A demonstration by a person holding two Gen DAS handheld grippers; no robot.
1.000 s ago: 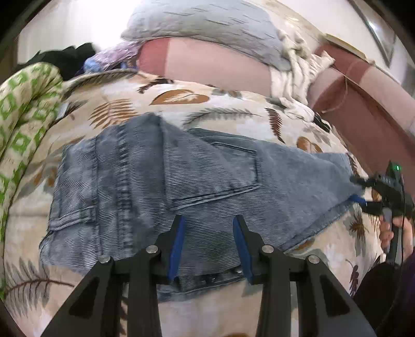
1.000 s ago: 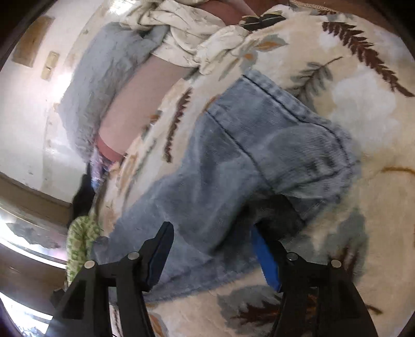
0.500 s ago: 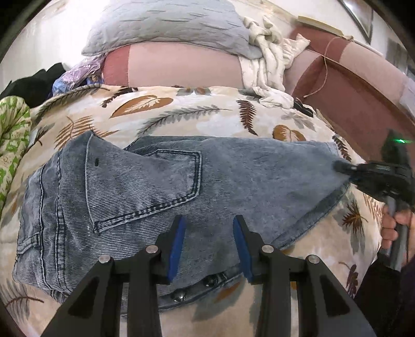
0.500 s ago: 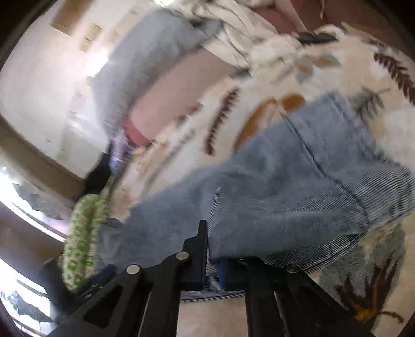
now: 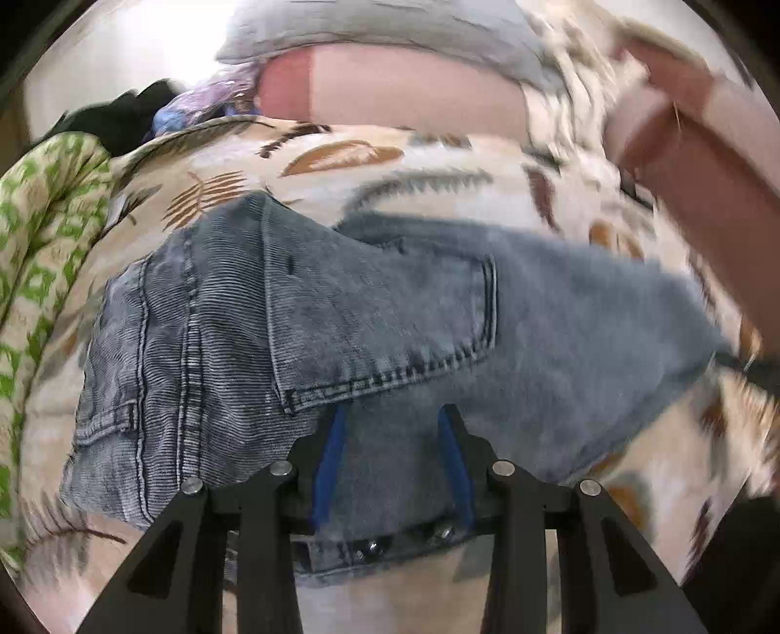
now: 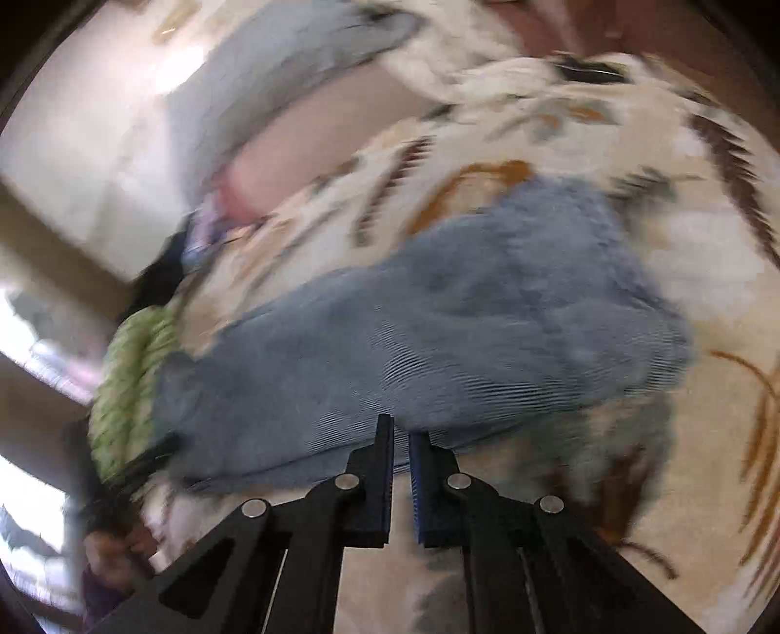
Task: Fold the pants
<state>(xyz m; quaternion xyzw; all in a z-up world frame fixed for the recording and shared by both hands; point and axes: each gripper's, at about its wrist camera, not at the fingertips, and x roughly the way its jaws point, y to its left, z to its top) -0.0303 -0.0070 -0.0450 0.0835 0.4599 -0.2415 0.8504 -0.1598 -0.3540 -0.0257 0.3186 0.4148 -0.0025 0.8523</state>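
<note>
Grey-blue denim pants (image 5: 370, 317) lie folded on a leaf-print bedspread (image 5: 341, 156), back pocket up. My left gripper (image 5: 392, 414) is over the waistband edge with denim between its blue pads; the jaws stand partly apart. In the right wrist view the pants (image 6: 463, 331) spread ahead, blurred by motion. My right gripper (image 6: 400, 431) is shut on the near edge of the leg end. The right gripper shows blurred in the left wrist view (image 5: 750, 370) at the far right end of the pants.
A green-patterned cloth (image 5: 44, 234) lies at the left. A grey pillow (image 5: 390, 24) and pink headboard (image 5: 409, 97) are behind. A brown bed frame (image 5: 707, 161) runs along the right. Crumpled white fabric (image 6: 438, 53) lies at the bed's far end.
My right gripper went from open around the leg end to shut on it and pulled it. The pants shifted; both views are now motion-blurred. The left gripper stayed over the waistband.
</note>
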